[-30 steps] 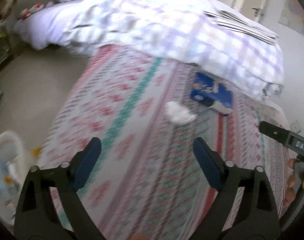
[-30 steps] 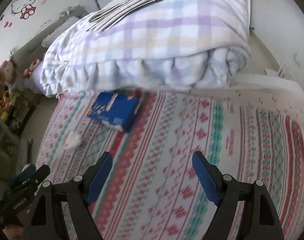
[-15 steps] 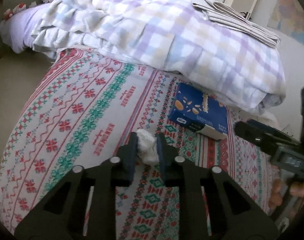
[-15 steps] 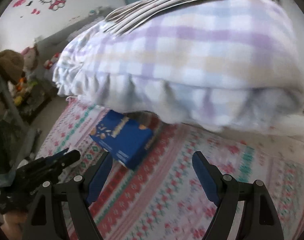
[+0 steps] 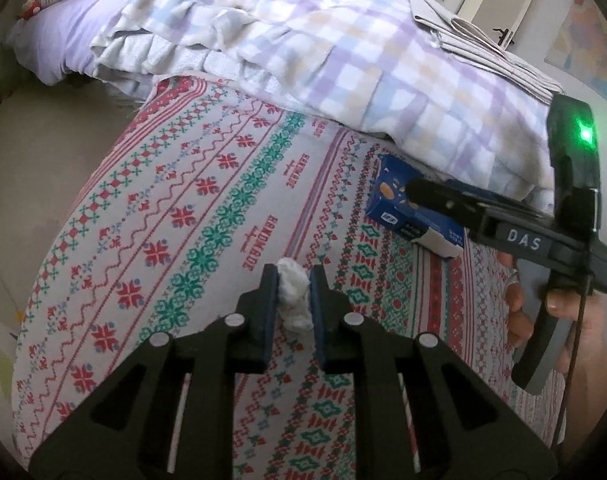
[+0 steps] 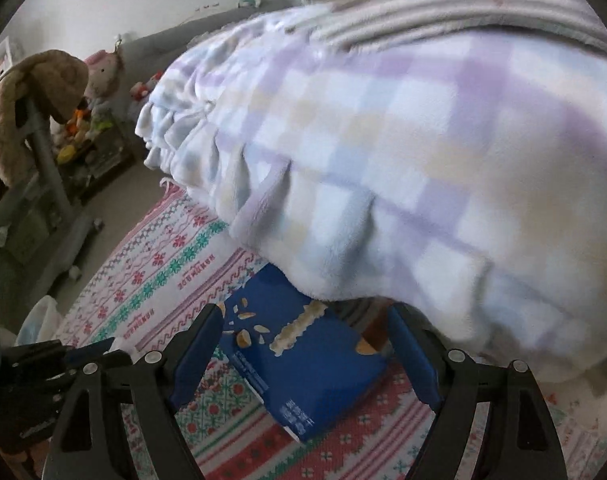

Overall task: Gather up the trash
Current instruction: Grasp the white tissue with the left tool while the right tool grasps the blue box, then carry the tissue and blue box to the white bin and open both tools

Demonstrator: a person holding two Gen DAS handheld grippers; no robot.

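Two-handed trash collection on a bed, both wrist views. The left tongs [image 5: 290,280] were drawn narrow, their blue pads pressed on either side of a crumpled white tissue [image 5: 293,294] that rested on the patterned bed sheet [image 5: 175,216]. The pinch was taken across the wad's middle, probably so that the soft paper would bunch between the pads instead of slipping out. The right tongs [image 6: 305,344] stood wide, one finger to each side of a blue snack box [image 6: 303,368] without touching it. The box lay flat on the sheet, its far end tucked beneath the edge of a checked blanket [image 6: 383,160]; the broad spread of the fingers suited the box's width. In the left view the same box [image 5: 415,220] appeared just beyond the right tongs' tip, near the tissue but apart from it. A hand [image 5: 543,320] gripped the right tool's handle. A pale plastic bag [image 6: 39,320] lay on the floor beside the bed and may be where the trash belongs, though its contents could not be made out. The blanket's overhang would likely drag on the box when it is lifted.
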